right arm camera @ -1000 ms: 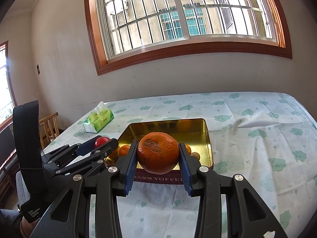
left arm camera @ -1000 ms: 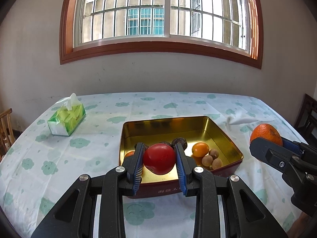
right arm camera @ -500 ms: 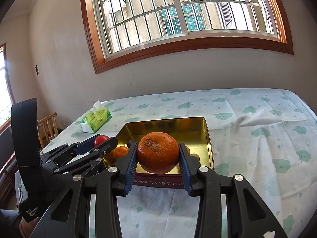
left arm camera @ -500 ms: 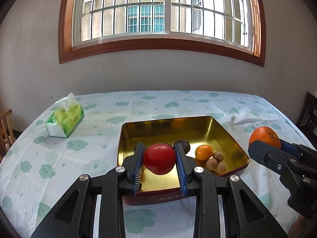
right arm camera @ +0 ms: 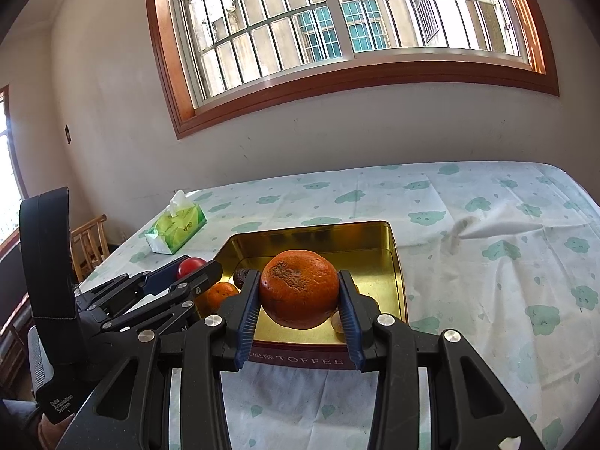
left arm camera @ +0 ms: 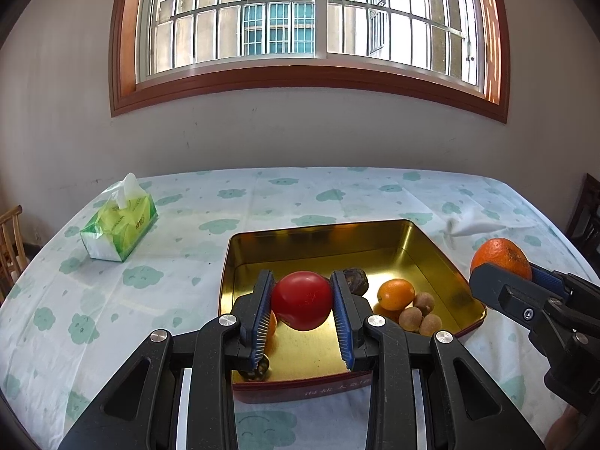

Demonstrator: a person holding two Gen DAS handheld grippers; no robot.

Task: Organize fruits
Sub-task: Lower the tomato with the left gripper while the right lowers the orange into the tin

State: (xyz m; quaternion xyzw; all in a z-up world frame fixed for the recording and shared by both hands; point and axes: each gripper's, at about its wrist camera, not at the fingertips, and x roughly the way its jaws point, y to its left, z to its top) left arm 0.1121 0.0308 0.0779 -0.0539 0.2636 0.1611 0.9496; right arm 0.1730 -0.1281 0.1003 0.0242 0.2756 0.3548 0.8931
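Bare gold floor fills the tin's [left arm camera: 427, 247] far half. Above its near edge, left gripper [left arm camera: 302, 300] clamps the tomato [left arm camera: 302, 300]; right gripper [right arm camera: 300, 294] clamps the orange [right arm camera: 300, 294].

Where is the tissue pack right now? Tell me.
The tissue pack lies on the tablecloth at the far left of the left wrist view, apart from the gold tin, with a wooden chair beyond the table edge.
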